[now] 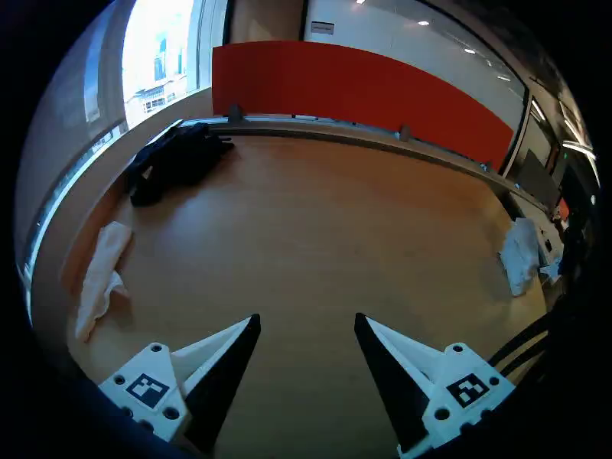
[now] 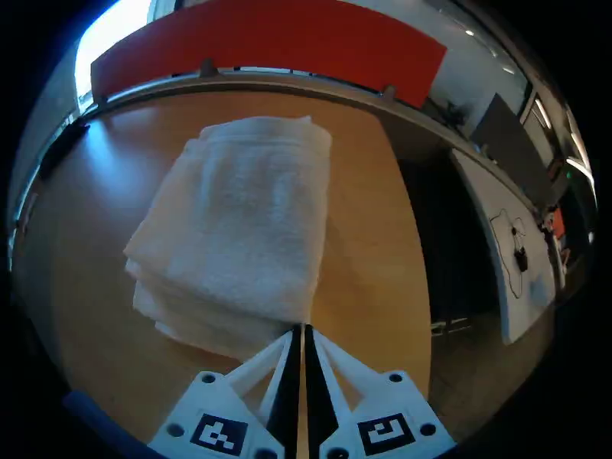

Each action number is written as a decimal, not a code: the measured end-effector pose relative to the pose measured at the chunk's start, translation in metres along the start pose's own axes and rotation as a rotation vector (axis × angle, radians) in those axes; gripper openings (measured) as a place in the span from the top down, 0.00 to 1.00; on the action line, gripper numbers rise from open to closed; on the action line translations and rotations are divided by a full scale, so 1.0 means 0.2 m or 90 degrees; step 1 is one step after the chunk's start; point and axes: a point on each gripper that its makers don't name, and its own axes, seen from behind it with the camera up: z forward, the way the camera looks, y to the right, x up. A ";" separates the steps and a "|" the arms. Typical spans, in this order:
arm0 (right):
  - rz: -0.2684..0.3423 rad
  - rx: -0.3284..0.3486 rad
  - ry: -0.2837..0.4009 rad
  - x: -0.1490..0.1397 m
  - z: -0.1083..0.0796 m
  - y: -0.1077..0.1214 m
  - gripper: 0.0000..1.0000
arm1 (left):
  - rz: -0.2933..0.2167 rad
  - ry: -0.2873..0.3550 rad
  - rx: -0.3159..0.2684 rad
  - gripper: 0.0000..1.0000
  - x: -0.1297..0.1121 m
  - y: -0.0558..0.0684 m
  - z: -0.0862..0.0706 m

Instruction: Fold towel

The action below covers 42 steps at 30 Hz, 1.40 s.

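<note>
1. Left gripper (image 1: 307, 318): fingers are spread wide apart above bare wood of the table (image 1: 321, 229); nothing is held between them.
2. Right gripper (image 2: 300, 330): fingers are pressed almost together, with the tips at the near corner of the folded white towel (image 2: 237, 229). Whether cloth is pinched cannot be told.
3. The folded white towel lies flat on the table, in stacked layers, straight ahead of the right gripper.
4. In the left gripper view, a rolled white cloth (image 1: 103, 275) is noted at the table's left edge, a black garment (image 1: 172, 157) beyond it near the window (image 1: 157, 61), and another white cloth (image 1: 520, 256) at the right edge.
5. A red partition (image 1: 359, 84) is set along the far edge.
</note>
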 end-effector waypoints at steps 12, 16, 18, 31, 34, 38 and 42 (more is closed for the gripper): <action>0.016 -0.012 0.037 0.05 -0.05 0.02 0.75 | 0.005 0.000 -0.004 0.09 0.01 0.01 0.02; 0.013 -0.020 0.039 0.05 -0.07 0.02 0.54 | 0.005 0.002 -0.006 0.09 0.02 0.02 0.02; 0.011 -0.023 0.040 0.05 -0.07 0.02 0.45 | 0.005 0.002 -0.006 0.09 0.01 0.01 0.01; 0.022 -0.017 0.070 0.09 -0.13 -0.05 0.17 | -0.002 0.011 -0.008 0.09 0.03 -0.02 0.00; 0.026 -0.023 0.091 0.12 -0.17 -0.06 0.15 | -0.002 0.014 -0.010 0.09 0.03 -0.02 0.00; 0.035 -0.035 0.121 0.17 -0.21 -0.07 0.15 | 0.000 0.018 -0.010 0.09 0.04 -0.03 0.00; 0.050 -0.044 0.168 0.25 -0.27 -0.09 0.15 | -0.001 0.025 -0.013 0.09 0.06 -0.03 0.00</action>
